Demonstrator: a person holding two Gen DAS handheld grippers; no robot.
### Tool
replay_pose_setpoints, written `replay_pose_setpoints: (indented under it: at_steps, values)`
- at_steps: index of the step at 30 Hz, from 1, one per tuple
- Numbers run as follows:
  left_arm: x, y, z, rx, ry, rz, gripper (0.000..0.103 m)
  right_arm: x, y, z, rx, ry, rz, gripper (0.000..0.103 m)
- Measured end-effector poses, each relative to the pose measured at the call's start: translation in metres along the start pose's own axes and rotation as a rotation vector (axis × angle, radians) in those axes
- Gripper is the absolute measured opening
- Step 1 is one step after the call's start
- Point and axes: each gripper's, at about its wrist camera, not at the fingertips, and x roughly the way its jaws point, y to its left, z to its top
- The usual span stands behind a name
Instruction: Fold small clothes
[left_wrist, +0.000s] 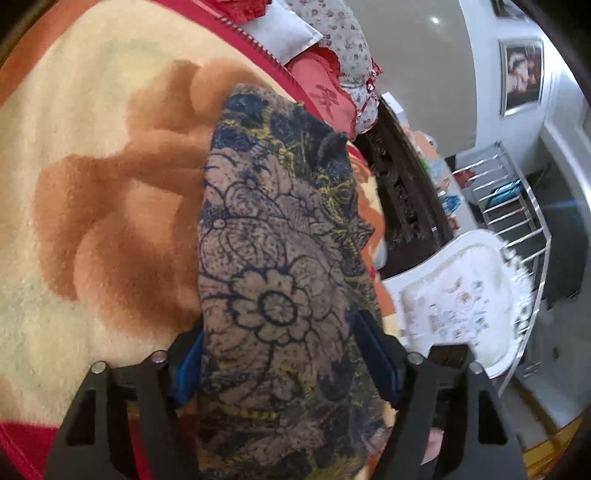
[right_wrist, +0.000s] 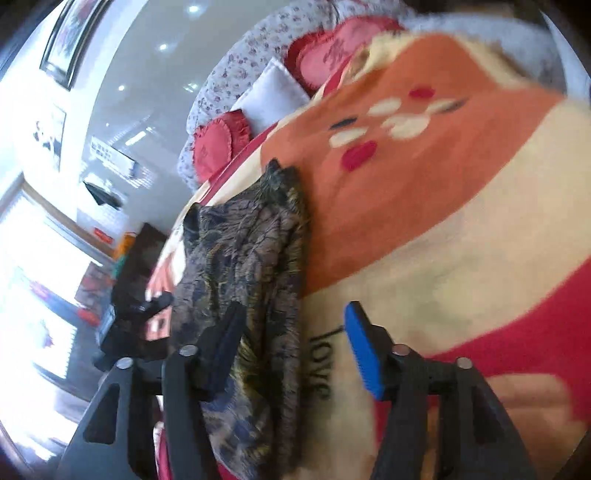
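- Landmark: blanket (left_wrist: 110, 221) on the bed, cream with tan and orange print, red border.
- One garment (left_wrist: 277, 277): dark floral knit, lying in a long narrow strip on the blanket, near its edge on the room side. Looks already folded lengthwise at least once (judgement).
- Left gripper (left_wrist: 279, 354): jaws spread, one on each side of the near end of the garment, cloth bulging up between them. Not clamped. Can't tell if the blue pads touch the fabric.
- Right gripper (right_wrist: 291, 347): also spread. Its left finger sits on or against the garment's edge, its right finger is over bare blanket by the word "love" (right_wrist: 320, 365). Holding nothing.
- Right view is motion-blurred, so contact there is uncertain.
- Step in hand (judgement): grab the near end and fold it over toward the far end, or square up the strip first.
- To do it well: close on all layers together, not just the top one, lift low, carry the end straight along the strip so the edges line up, and release once the cloth lies flat.
- Risk: the fuzzy blanket may drag the knit and skew the fold.
- Counts: one garment, two grippers, one blanket, two red heart cushions (right_wrist: 218, 147) beyond the blanket's far end, one white pillow (right_wrist: 275, 92) between them.
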Motion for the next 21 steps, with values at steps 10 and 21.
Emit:
replay_pose_setpoints:
  at_steps: [10,21]
  values:
    - [0.002,0.003,-0.008,-0.073,-0.025,0.123,0.033,0.065,-0.003,0.01,0.153,0.184,0.318,0.056]
    - [-0.063,-0.032,-0.002,0.053,-0.132,0.187,0.024,0.075,0.067,-0.002,-0.023,0.211,0.168,0.012]
